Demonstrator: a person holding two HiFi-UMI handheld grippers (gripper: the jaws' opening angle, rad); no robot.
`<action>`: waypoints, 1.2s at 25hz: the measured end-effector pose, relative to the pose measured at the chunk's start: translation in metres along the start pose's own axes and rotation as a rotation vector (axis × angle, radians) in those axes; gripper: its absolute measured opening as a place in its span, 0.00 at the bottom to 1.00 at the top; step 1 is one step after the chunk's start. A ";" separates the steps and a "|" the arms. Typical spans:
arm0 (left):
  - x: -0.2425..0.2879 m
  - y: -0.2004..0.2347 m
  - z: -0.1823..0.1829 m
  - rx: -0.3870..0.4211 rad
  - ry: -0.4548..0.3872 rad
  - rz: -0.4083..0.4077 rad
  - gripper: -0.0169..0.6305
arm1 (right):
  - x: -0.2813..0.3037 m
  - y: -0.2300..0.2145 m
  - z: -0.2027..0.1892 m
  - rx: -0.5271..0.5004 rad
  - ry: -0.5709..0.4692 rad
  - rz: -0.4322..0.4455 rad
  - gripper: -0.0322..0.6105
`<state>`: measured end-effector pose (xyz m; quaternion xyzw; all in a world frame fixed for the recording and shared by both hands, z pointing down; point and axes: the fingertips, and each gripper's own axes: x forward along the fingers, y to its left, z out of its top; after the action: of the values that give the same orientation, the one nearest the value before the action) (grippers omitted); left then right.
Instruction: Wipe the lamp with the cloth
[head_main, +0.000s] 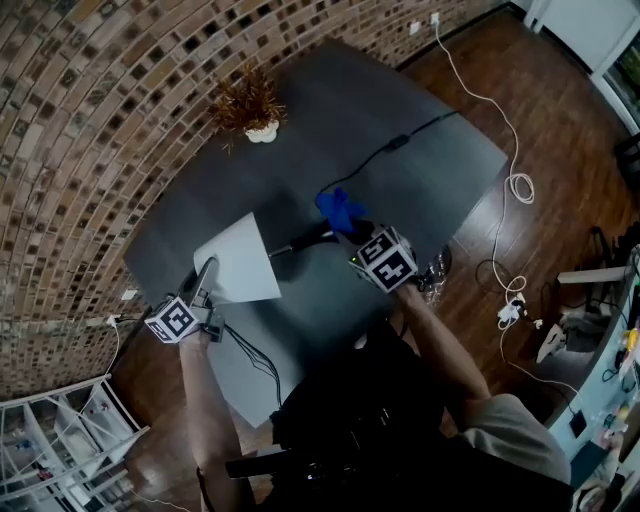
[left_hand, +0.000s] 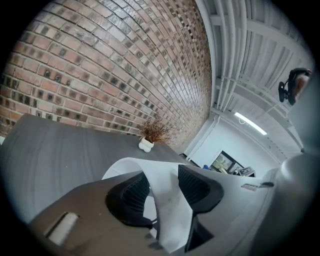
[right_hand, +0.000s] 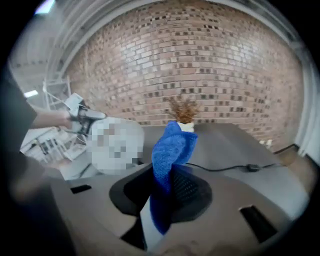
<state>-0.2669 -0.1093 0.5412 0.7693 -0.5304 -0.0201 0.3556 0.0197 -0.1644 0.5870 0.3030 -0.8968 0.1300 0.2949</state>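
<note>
Lamp shade (head_main: 240, 262) clamped in left claw (left_hand: 162, 184); right claw (right_hand: 165, 186), clamped on cloth (right_hand: 172, 145), hides its base.

An indoor workshop or lab space is indicated. A bare brick wall (head_main: 90, 120) is seen beyond the left tool (head_main: 205, 272). A wooden floor (head_main: 560, 120) with trailing cables (head_main: 519, 186) and a power strip (head_main: 512, 312) is seen right of the right tool (head_main: 345, 228), with a cluttered worktop (head_main: 605, 350) further right. Exposed ceiling pipes (left_hand: 240, 50) and a strip light (left_hand: 252, 124) are shown above.
</note>
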 end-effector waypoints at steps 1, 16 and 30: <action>0.001 0.002 0.002 -0.004 0.001 0.005 0.30 | 0.013 0.029 0.007 0.000 -0.017 0.084 0.18; 0.027 0.015 0.022 -0.041 0.040 0.038 0.30 | 0.081 0.063 -0.023 0.129 0.019 0.111 0.19; 0.033 0.015 0.021 -0.082 0.035 0.006 0.30 | 0.016 0.028 0.008 0.169 -0.143 0.158 0.18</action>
<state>-0.2732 -0.1505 0.5455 0.7526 -0.5254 -0.0275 0.3961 -0.0113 -0.1525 0.5888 0.2636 -0.9225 0.2062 0.1924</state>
